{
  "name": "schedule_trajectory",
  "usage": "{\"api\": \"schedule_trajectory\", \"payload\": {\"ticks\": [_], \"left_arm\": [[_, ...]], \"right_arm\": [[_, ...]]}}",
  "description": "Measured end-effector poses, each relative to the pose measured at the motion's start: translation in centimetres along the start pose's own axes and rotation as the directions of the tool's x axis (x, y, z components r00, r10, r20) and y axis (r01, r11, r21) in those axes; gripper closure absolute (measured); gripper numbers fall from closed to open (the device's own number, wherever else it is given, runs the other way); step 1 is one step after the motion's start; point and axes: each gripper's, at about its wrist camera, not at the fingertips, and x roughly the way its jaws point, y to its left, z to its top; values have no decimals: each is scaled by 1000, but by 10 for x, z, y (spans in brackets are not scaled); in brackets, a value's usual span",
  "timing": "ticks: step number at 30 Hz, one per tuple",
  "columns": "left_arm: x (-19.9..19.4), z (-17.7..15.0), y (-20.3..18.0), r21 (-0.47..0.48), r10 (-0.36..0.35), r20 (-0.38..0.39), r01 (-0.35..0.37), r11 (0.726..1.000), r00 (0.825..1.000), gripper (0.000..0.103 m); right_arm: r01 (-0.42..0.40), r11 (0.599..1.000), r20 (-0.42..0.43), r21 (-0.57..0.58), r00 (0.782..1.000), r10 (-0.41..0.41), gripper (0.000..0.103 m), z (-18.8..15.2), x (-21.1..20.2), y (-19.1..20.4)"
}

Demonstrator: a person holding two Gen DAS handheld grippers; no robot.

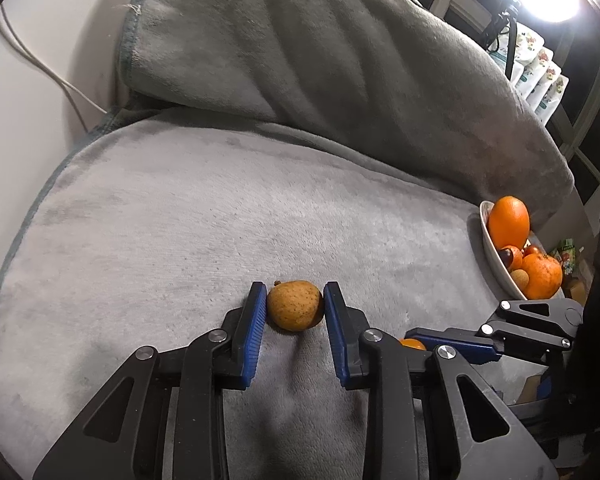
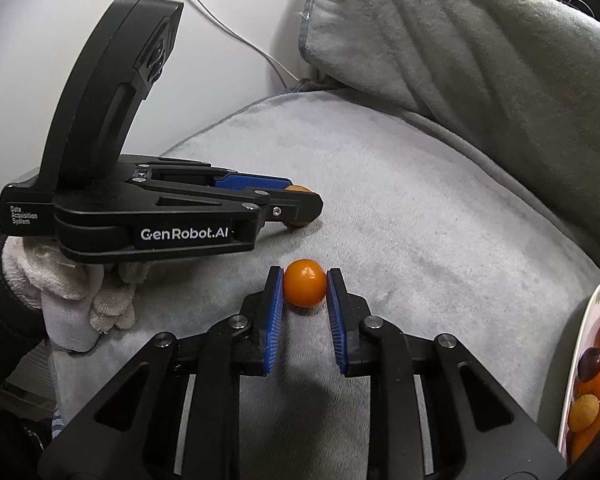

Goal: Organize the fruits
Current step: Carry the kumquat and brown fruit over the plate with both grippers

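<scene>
Left gripper (image 1: 295,307) clamps brown speckled fruit (image 1: 295,306); right gripper (image 2: 305,289) clamps small orange (image 2: 304,288); bowl (image 2: 580,360) lower right, nearer right gripper.

A grey plush blanket (image 1: 180,208) covers the support surface. A brown speckled fruit (image 1: 295,306) lies on it between the left gripper (image 1: 295,300) fingers. A small orange fruit (image 2: 304,282) lies between the right gripper (image 2: 304,286) fingers. A white bowl (image 1: 496,256) of fruit rests to that gripper's right. A grey cushion (image 1: 320,60) lies beyond both grippers.
</scene>
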Motion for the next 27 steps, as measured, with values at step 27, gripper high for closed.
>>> {"api": "schedule_trajectory", "payload": {"ticks": [27], "left_arm": [[-31,3,-58,77,-50,62,46,996,997,76]], "right_arm": [[52,995,109,91,992,-62,80,-26,-79,-23]]}}
